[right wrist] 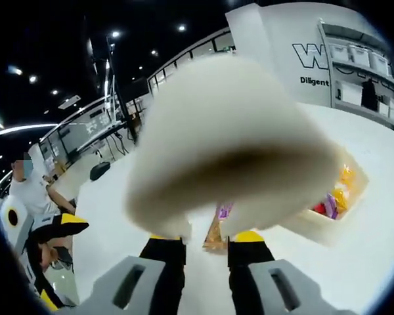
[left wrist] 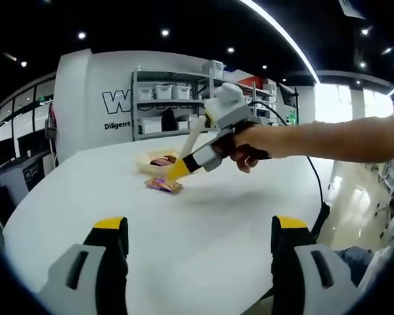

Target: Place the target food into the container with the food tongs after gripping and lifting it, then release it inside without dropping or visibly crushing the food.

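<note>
A small orange and purple wrapped snack (left wrist: 163,185) lies on the white table (left wrist: 203,223), just in front of a shallow cream container (left wrist: 146,159) that holds similar packets. A hand holds my right gripper (left wrist: 179,170) slanted down over the snack, shut on cream food tongs (left wrist: 196,133). In the right gripper view the blurred tongs (right wrist: 230,144) loom above the closed right gripper (right wrist: 207,239), and the snack (right wrist: 218,223) shows between the tong arms. The container (right wrist: 328,220) sits to the right. My left gripper (left wrist: 198,230) hovers open and holds nothing, well short of the snack.
Shelving with white bins (left wrist: 171,102) stands against the far wall behind the table. A black cable (left wrist: 313,174) trails from the right gripper off the table's right edge. A person (right wrist: 33,190) and the left gripper (right wrist: 56,226) are at the left of the right gripper view.
</note>
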`<action>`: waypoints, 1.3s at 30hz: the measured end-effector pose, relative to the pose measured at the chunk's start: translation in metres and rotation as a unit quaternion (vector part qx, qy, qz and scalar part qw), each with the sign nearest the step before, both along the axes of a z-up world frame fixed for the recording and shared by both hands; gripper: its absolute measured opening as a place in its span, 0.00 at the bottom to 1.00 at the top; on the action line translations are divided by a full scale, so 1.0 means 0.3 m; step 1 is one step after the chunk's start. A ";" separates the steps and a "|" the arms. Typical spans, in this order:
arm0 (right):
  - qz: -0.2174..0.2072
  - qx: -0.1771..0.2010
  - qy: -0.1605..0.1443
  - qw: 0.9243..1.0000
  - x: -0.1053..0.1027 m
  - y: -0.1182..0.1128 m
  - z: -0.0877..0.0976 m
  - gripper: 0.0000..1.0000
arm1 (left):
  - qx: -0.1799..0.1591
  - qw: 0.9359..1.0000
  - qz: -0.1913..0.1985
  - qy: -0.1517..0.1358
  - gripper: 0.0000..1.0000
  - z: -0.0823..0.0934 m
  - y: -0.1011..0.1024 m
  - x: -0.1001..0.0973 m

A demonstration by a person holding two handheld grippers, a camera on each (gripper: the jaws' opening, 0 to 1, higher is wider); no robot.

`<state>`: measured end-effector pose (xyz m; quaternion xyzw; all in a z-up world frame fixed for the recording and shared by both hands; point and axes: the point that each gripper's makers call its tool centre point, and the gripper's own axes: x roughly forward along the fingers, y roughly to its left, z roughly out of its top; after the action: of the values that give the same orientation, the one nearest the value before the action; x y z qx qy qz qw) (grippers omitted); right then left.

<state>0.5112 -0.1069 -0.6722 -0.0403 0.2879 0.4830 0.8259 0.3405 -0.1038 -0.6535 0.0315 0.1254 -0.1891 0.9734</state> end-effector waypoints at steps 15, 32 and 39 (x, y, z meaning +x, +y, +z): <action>-0.026 -0.035 -0.030 0.999 0.073 0.070 -0.060 0.22 | 0.006 1.000 0.015 0.004 0.89 -0.010 0.061 -0.020; -0.066 -0.045 -0.025 0.997 0.070 0.092 -0.064 0.23 | 0.020 1.000 0.017 0.004 0.89 -0.013 0.072 -0.035; -0.067 -0.061 -0.031 0.995 0.064 0.098 -0.075 0.23 | 0.019 1.000 0.017 0.002 0.89 -0.005 0.068 -0.047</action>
<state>0.5305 -0.0777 -0.6945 -0.0862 0.2936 0.4068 0.8608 0.3263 -0.0835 -0.6549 0.0479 0.1310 -0.1701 0.9755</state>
